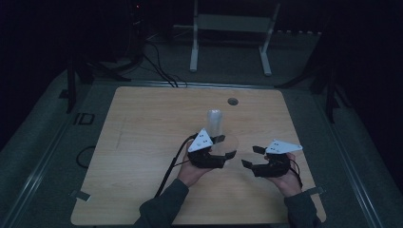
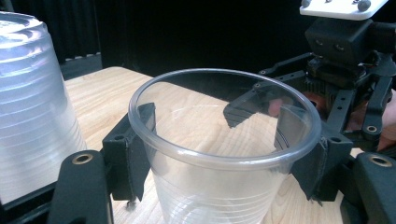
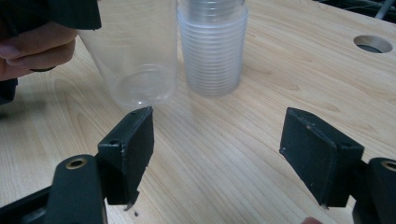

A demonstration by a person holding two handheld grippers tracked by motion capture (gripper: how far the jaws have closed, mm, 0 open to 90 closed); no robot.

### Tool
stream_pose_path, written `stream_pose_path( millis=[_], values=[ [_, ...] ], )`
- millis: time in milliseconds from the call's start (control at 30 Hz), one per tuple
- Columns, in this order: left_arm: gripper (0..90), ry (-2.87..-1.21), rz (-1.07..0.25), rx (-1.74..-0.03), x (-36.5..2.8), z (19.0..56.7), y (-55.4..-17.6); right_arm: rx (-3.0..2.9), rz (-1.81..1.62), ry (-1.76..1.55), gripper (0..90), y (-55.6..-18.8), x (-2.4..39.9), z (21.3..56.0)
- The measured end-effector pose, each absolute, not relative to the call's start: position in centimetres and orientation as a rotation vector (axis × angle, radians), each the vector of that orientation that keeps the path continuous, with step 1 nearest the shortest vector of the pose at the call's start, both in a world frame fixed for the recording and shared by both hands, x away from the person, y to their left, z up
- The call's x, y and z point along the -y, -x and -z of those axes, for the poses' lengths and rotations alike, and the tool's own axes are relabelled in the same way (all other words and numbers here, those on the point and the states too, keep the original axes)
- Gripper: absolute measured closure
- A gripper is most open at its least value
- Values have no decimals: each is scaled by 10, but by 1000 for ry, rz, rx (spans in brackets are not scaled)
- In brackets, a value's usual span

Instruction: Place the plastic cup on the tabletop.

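A clear plastic cup stands upright on the wooden table, and my left gripper is shut on it with a pad pressing each side just under the rim. In the high view the left gripper and the held cup sit near the table's middle. Just behind them stands a stack of upside-down clear cups. To the right, my right gripper is open and holds nothing. It points at the held cup from a short distance.
A round cable hole lies in the table behind the stack. A white metal stand and dark cables are on the floor beyond the far edge. Black cable trails from the left gripper toward the near edge.
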State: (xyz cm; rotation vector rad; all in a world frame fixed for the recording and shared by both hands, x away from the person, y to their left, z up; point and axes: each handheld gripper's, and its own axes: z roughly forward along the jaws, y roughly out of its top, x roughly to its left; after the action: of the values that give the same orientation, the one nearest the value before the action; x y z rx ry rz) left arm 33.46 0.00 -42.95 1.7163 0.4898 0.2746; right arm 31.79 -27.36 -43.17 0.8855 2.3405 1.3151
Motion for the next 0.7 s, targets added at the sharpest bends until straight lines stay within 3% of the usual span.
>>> stream_pose_path(
  millis=[700],
  values=[
    [300,-1711,-292,-487,4,437,-336,-2341,-1306,-895,258,-318,276,434]
  ],
)
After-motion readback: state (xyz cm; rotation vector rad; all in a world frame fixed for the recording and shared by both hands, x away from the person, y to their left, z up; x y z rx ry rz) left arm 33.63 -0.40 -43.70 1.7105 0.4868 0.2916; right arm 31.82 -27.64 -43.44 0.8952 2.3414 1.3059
